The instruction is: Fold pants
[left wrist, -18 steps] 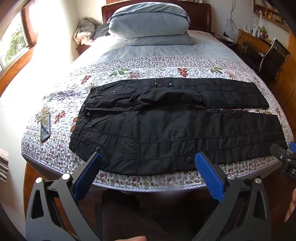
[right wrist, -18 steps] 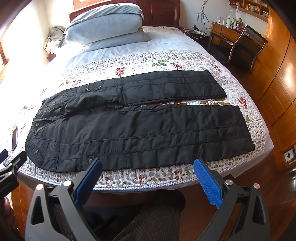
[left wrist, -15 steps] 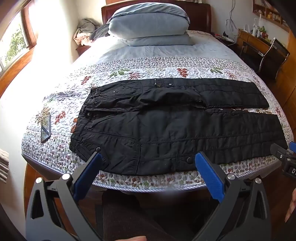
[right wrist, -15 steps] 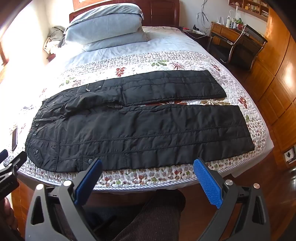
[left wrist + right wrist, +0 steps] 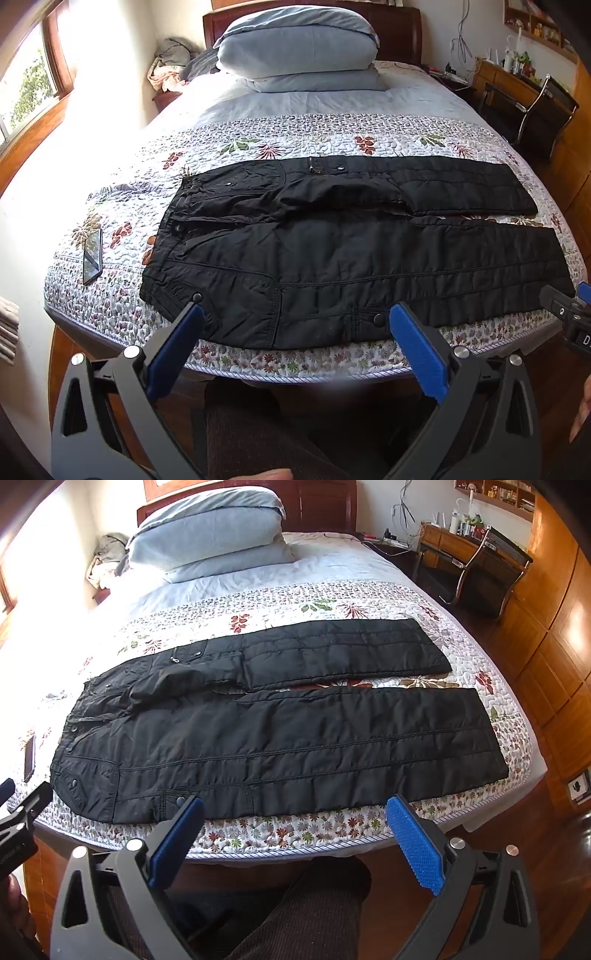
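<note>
Black quilted pants (image 5: 332, 254) lie flat across the foot of the bed, waist to the left and both legs running right with a narrow gap between them; they also show in the right wrist view (image 5: 280, 731). My left gripper (image 5: 295, 317) is open and empty, held just off the bed's near edge in front of the waist and hip. My right gripper (image 5: 293, 808) is open and empty, off the near edge in front of the near leg. Each gripper's tip shows at the edge of the other's view.
The bed has a floral quilt (image 5: 332, 136) and stacked blue pillows (image 5: 299, 51) at the head. A phone (image 5: 92, 254) lies on the quilt left of the waist. A desk and chair (image 5: 484, 565) stand right of the bed. The person's knee (image 5: 314, 912) is below the grippers.
</note>
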A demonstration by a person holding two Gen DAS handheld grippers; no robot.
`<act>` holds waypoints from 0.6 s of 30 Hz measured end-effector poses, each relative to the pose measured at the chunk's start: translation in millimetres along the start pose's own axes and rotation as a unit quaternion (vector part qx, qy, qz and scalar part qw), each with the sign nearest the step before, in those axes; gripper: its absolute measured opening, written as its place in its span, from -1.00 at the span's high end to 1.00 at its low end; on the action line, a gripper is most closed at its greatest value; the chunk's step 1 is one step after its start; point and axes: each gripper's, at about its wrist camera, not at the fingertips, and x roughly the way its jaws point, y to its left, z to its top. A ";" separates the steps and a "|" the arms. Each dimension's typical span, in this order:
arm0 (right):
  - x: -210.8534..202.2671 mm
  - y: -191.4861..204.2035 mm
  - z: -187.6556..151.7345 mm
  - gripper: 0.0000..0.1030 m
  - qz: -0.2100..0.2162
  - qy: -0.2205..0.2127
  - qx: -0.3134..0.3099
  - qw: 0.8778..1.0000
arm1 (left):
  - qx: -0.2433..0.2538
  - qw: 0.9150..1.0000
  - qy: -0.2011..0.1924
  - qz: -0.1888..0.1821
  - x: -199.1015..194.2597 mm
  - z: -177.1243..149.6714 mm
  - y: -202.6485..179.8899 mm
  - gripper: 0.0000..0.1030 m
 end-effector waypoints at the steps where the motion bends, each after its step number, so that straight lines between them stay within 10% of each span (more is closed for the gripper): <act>1: 0.3 0.2 0.0 -0.93 0.000 0.000 0.000 1.000 | 0.000 1.000 0.000 0.001 -0.6 2.6 1.4 -0.95; 18: 2.2 -0.5 -0.9 -0.93 0.000 0.001 0.001 1.000 | 0.001 1.000 0.000 0.002 -4.5 0.0 0.8 -0.95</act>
